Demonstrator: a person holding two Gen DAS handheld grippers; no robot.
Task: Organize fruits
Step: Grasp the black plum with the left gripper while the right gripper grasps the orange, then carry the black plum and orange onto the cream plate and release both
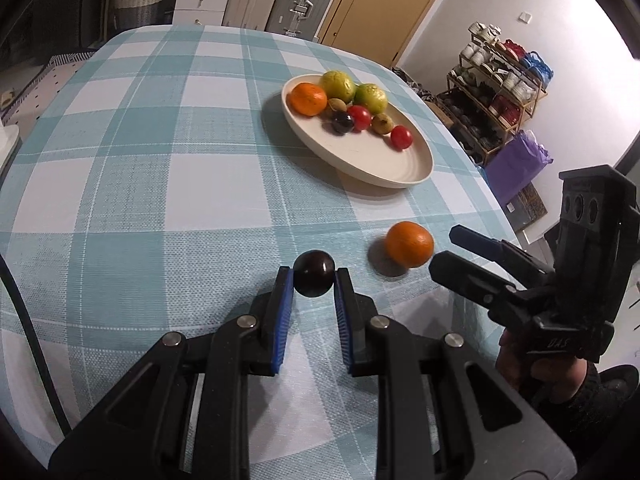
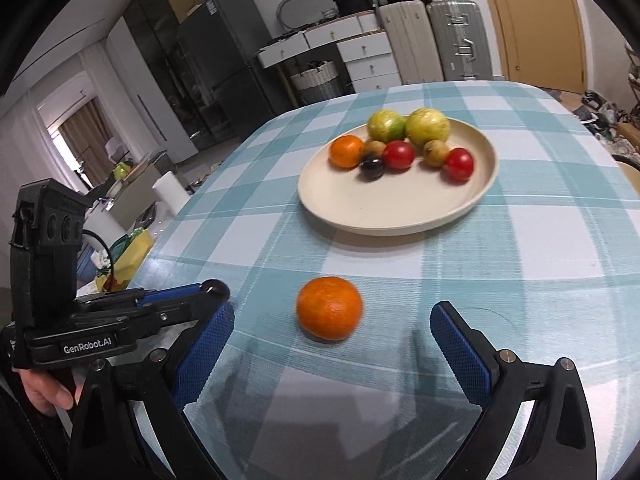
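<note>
Dark and glossy, the plum (image 1: 314, 279) sits pinched between the blue pads of the left gripper (image 1: 314, 280), above the checked tablecloth (image 1: 160, 200). Just beside it a loose orange (image 2: 329, 308) lies on the cloth in front of the right gripper (image 2: 332, 320) — its fingers spread wide, gripping nothing. Farther off, the cream plate (image 2: 400, 216) holds another orange, two green fruits, two red ones and a few small ones.

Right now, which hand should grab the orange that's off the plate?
Right. Its tongs are open with the loose orange just ahead between the tips, while the left tongs are shut on a dark plum.
</note>
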